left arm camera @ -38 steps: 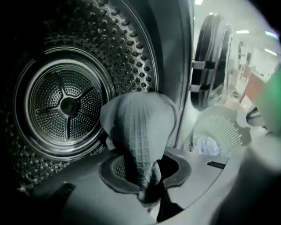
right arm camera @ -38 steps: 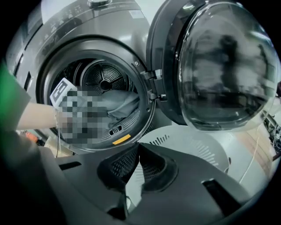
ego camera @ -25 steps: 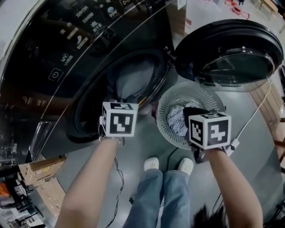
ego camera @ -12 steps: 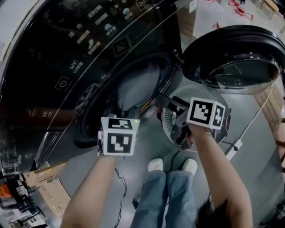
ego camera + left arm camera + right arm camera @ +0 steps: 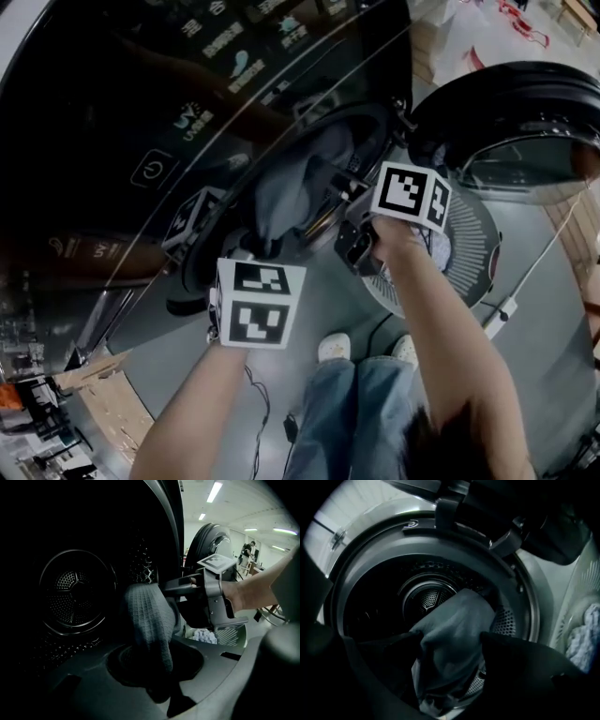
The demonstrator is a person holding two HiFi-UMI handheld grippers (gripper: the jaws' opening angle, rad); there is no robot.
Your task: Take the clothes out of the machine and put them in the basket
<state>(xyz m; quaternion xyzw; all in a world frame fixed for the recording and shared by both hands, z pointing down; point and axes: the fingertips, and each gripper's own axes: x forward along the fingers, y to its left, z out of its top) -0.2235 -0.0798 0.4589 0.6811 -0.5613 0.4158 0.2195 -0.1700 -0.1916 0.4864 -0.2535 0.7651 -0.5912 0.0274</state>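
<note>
A grey cloth (image 5: 286, 187) hangs out of the washing machine's drum opening (image 5: 426, 597). My left gripper (image 5: 253, 246) is shut on its lower end, and the cloth (image 5: 147, 620) rises straight out of the jaws in the left gripper view. My right gripper (image 5: 328, 192) is at the opening's right side and its jaws have just been opening. They stand wide either side of the same cloth (image 5: 452, 634) without pressing it. The round slatted basket (image 5: 469, 244) stands on the floor to the right, with a white and blue garment (image 5: 583, 637) inside.
The machine's round door (image 5: 525, 122) stands open above the basket. The person's white shoes (image 5: 336, 349) are just in front of the machine, with a cable on the floor beside them. Cardboard boxes (image 5: 103, 375) lie at the lower left.
The right gripper left the basket, swung left to the drum opening and opened its jaws. The left gripper stayed almost in place, still holding the grey cloth.
</note>
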